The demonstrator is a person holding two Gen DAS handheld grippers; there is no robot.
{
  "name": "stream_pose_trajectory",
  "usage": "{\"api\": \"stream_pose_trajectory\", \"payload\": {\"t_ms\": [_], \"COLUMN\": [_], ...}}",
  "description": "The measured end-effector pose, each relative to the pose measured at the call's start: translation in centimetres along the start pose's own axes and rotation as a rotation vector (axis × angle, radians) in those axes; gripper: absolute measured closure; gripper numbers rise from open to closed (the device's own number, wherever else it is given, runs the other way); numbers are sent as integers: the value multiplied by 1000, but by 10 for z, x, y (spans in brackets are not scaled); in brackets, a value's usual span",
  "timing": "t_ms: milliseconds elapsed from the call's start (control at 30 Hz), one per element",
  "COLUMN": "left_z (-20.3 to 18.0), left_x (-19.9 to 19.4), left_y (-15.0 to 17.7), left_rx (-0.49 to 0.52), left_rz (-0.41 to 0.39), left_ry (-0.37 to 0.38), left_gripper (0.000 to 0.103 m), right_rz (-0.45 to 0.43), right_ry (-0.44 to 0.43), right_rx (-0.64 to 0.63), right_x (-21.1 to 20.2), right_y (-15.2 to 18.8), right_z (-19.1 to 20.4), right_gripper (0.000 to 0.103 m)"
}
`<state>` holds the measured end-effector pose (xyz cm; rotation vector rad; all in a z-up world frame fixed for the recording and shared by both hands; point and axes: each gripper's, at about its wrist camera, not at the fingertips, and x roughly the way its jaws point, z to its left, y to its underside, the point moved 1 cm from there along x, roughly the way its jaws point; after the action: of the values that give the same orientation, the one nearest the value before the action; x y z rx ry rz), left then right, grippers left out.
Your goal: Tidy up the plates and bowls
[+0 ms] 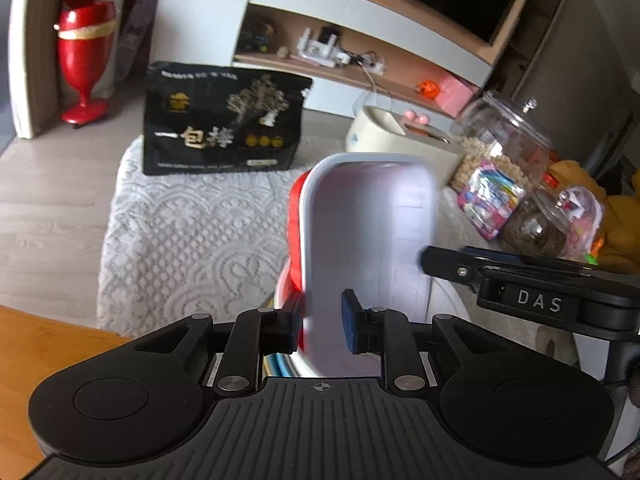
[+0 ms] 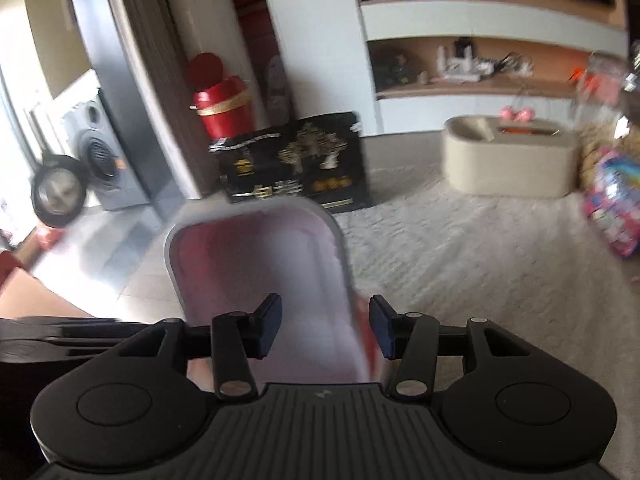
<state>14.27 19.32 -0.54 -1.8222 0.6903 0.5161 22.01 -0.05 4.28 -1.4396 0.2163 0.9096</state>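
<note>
A rectangular dish, white inside with a grey rim and red outside, is held above the table, blurred. My left gripper has its pads either side of the dish's left wall and looks shut on it. The same dish shows in the right wrist view. My right gripper straddles the dish's right wall with a gap between its pads and the wall; it looks open. The right gripper's body shows at the right of the left wrist view. Rims of other dishes peek out just below the held dish.
A white lace cloth covers the table. On it stand a black printed bag, a cream container and glass jars of snacks. A wooden surface lies at lower left. Shelves and a red vase stand behind.
</note>
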Motion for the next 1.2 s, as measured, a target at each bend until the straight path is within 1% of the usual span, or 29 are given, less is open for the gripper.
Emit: {"api": "stream_pose_trajectory", "payload": {"t_ms": [67,100,233,300,367,400,467,500,567,700,733,767,833,867,967,1033,1200], "left_z": [3,4,-2,-12,-26,-34,-52,-59,-72,-90,-95,-99,-106,-110,-113,-113,-112], "left_x": [-6,-9,-33,-46,-56,-61,-70,-73,-77,-68,-65,-62,-60,-62,-71,-75,-69], "left_y": [3,4,19,32,50,60,85,97,116,147,153,159,166,167,167,168,168], "left_rx": [-18,-31,-77,-84,-87,-82,-56,-36,1,38,50,62,90,106,122,119,117], "left_rz": [-24,-33,-69,-80,-73,-69,-67,-67,-60,-31,-27,-21,-21,-33,-93,-111,-75], "left_ry": [-33,-45,-62,-68,-77,-77,-71,-58,-42,-43,-48,-69,-115,-131,-142,-139,-142], "left_gripper": [80,80,80,80,80,80,82,85,87,88,93,93,93,93,92,92,92], "right_rz": [8,12,24,27,40,44,48,50,55,87,90,92,88,79,60,60,53], "right_ry": [52,58,9,-27,-63,-79,-106,-113,-104,-94,-90,-84,-76,-75,-60,-60,-49], "right_rx": [-1,13,80,91,83,75,46,32,13,-4,-1,5,3,-2,-32,-47,-53], "right_x": [-1,-3,-22,-38,-55,-63,-81,-87,-98,-105,-105,-105,-106,-107,-110,-110,-113], "right_y": [0,1,12,23,38,46,67,77,99,140,149,156,163,163,165,166,167], "right_z": [-4,-7,-23,-26,-26,-25,-25,-25,-26,-27,-27,-28,-31,-32,-31,-28,-26], "right_gripper": [54,54,54,54,52,52,46,46,45,45,45,45,45,45,45,45,45]}}
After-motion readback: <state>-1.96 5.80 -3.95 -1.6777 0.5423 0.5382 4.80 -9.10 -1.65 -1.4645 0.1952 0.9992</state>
